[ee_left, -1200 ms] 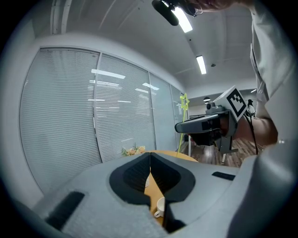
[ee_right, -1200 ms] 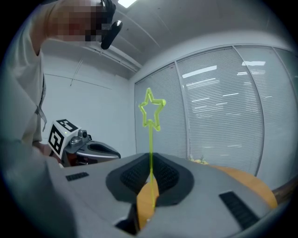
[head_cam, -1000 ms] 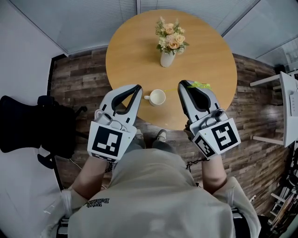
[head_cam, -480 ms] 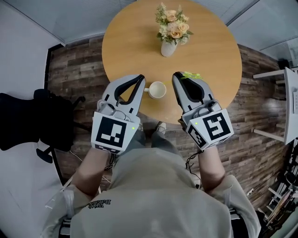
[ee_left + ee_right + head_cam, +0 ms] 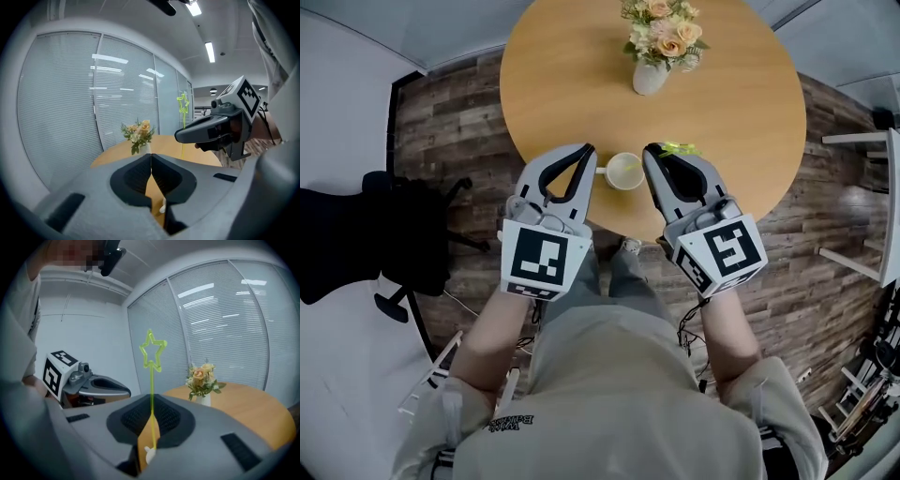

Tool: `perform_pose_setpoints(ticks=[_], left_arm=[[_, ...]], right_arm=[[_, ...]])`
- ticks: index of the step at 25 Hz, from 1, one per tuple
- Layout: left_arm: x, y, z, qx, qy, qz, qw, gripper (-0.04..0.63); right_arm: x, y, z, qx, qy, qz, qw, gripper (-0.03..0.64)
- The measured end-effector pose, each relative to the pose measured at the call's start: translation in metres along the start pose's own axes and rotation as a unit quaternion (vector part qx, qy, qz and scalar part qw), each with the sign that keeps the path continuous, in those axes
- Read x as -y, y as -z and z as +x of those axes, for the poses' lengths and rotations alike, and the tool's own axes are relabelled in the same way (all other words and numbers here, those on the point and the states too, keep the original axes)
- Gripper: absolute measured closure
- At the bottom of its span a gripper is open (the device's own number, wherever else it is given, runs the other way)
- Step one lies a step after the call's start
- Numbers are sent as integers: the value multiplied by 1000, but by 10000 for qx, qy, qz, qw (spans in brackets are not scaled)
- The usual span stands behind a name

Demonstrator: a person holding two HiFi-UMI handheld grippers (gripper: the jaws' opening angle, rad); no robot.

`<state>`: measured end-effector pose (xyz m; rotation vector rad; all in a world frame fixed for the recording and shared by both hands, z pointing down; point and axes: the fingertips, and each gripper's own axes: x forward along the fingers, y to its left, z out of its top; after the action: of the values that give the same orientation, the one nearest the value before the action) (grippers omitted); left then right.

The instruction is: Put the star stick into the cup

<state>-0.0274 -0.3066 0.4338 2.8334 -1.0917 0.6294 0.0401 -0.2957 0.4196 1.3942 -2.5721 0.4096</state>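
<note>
The right hand-held gripper (image 5: 151, 400) is clamped on the star stick (image 5: 151, 385), which stands upright out of the closed jaws with the star at the top. The left hand-held gripper (image 5: 151, 157) has its jaws pressed together with nothing between them. Over the last second both have drawn in on the cup (image 5: 624, 172), which has stayed near the front edge of the round wooden surface (image 5: 572, 84). A second ago the tips stood well to either side of the cup; now they flank it closely, the left tip by its handle and the right tip just beside its rim. I read that as the approach nearly finished. The stick is not in the cup yet and needs a small shift toward the left before going down. From overhead, the right gripper's body covers most of the stick, leaving only a scrap of green past its tip. The lower end is hard to follow in any view, so I cannot say how high it sits above the rim. Whether the left tip touches the cup's handle I cannot tell either. Each gripper view shows only a white sliver below the jaws, probably the cup. The vase of flowers (image 5: 651, 75) at the far side is cropped by the top edge.
</note>
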Motion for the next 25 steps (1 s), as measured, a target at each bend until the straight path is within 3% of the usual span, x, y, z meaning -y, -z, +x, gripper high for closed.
perform_pose_setpoints(ticks=[10, 18, 25], left_arm=[[16, 75, 23, -576, 315, -326, 9973, 572], [33, 108, 34, -819, 474, -433, 9946, 572], [44, 125, 35, -969, 531, -606, 9920, 572]], right_arm=[[9, 67, 22, -428, 139, 140, 9989, 580], [18, 124, 29, -823, 343, 404, 9952, 580], [21, 147, 30, -1031, 452, 556, 9921, 580]])
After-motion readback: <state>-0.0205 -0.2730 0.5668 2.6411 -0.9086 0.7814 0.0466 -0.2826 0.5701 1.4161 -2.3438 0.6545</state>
